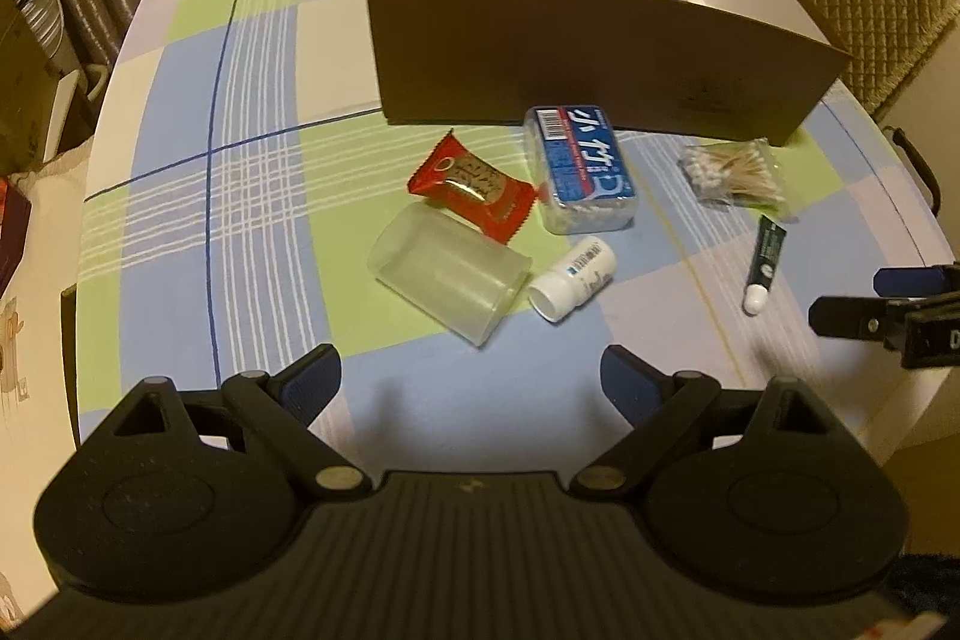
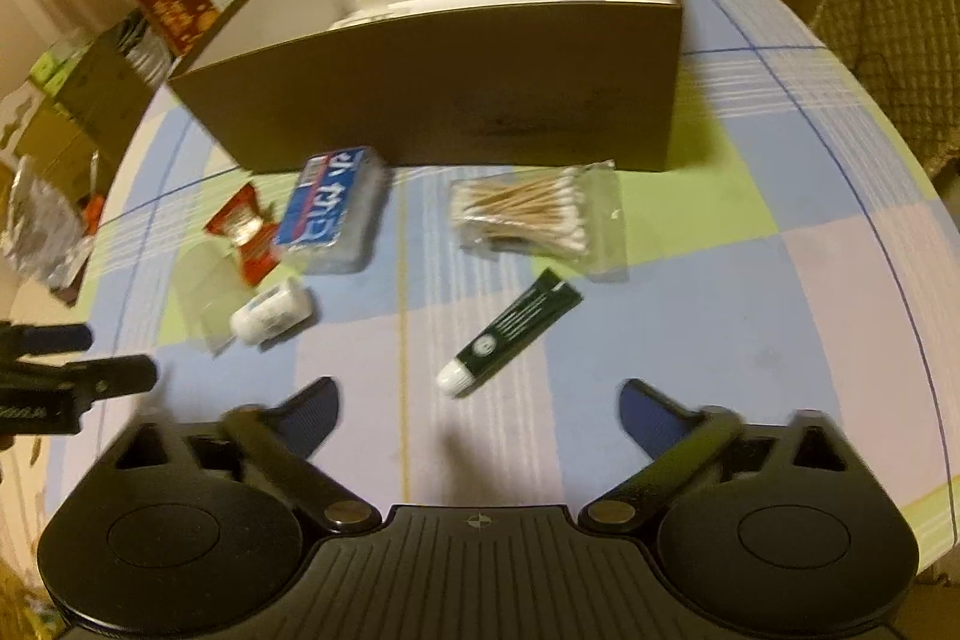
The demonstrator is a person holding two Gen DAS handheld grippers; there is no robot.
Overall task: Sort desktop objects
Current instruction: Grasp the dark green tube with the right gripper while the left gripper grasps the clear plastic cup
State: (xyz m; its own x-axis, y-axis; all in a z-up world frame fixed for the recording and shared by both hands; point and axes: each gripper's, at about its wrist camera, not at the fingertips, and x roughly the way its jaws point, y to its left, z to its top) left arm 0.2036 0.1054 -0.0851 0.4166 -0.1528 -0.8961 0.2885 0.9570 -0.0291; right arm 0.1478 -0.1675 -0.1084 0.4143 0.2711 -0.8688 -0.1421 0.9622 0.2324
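My left hand-held gripper [image 1: 471, 376] hangs released above the bench [image 1: 252, 244], nothing between its pads; my right hand-held gripper [image 2: 477, 409] likewise gapes empty. Beyond lie the green tube [image 2: 510, 334], clear cup [image 1: 447, 277], white bottle [image 1: 573, 277], then the brown box [image 1: 600, 58].

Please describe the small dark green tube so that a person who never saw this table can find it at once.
Start at the big brown box on the checked tablecloth. In front of it lies a clear bag of cotton swabs; the tube lies just beyond that bag, nearer the grippers. It alone is dark green with a white cap.
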